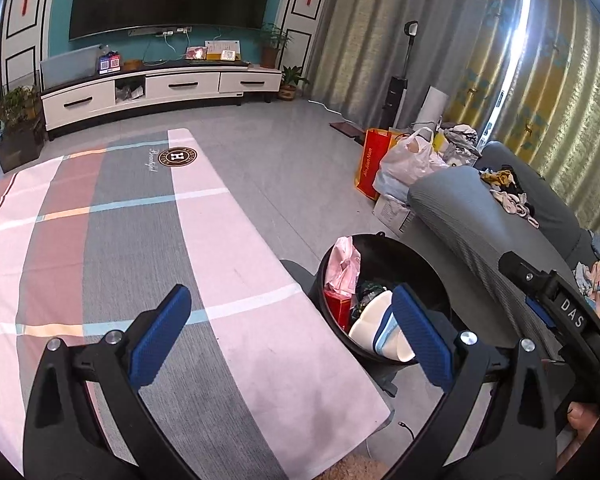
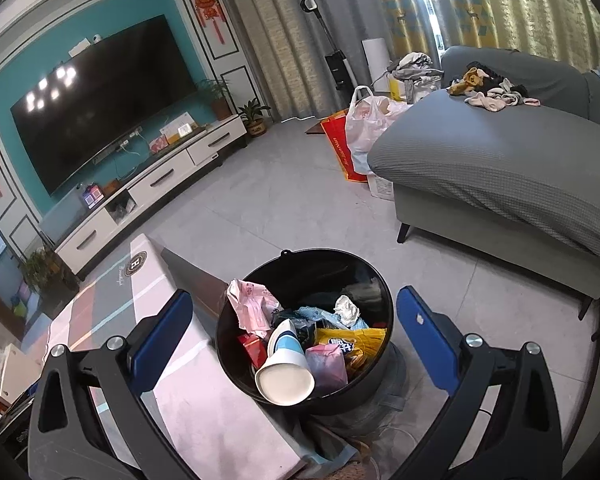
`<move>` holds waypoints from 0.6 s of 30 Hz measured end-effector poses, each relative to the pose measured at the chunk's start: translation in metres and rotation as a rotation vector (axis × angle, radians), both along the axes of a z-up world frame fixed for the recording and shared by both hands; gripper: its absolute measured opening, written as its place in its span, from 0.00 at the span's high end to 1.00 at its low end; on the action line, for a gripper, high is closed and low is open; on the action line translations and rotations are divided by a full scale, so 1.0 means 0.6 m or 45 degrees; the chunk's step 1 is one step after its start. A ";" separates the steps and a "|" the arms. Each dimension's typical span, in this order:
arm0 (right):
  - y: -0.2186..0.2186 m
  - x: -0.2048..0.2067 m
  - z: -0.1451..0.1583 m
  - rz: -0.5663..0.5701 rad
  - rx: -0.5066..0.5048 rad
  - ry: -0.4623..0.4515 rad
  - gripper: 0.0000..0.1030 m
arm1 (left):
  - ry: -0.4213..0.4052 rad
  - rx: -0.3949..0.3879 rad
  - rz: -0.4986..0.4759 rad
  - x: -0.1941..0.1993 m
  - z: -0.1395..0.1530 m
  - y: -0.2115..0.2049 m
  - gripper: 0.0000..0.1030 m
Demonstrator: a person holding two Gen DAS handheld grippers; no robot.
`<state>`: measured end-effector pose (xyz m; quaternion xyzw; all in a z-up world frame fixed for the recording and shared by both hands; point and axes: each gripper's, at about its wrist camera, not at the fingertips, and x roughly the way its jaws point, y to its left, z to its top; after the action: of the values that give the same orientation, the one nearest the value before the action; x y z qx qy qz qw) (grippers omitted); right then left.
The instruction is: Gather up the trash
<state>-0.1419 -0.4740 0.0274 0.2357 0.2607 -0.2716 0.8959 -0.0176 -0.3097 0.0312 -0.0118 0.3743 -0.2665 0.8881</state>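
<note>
A: Left gripper [image 1: 290, 332] spread wide and empty above the striped cloth-covered table [image 1: 140, 240]; right gripper [image 2: 294, 336] gaping too, nothing between its fingers

B: The white-and-blue paper cup [image 2: 286, 376] lies in the round black bin [image 2: 384, 292] off the table's right edge, below those jaws: light, crushable, grip its rim

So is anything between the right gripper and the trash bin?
Nothing visible. The right gripper is open and empty above the bin, whose mouth is uncovered; a paper cup lies on top of the trash.
</note>
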 end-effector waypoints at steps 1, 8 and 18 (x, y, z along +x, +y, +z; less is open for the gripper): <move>0.000 0.001 0.000 -0.002 -0.001 0.002 0.03 | 0.006 -0.009 -0.010 0.000 0.000 0.001 0.03; 0.000 0.006 -0.006 -0.008 -0.002 0.028 0.03 | 0.004 -0.014 -0.019 -0.005 0.002 -0.001 0.03; 0.001 0.007 -0.008 -0.014 -0.002 0.034 0.03 | 0.024 -0.021 -0.022 -0.006 0.001 -0.001 0.03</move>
<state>-0.1380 -0.4734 0.0226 0.2327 0.2711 -0.2799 0.8911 -0.0211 -0.3101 0.0315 -0.0185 0.3804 -0.2771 0.8821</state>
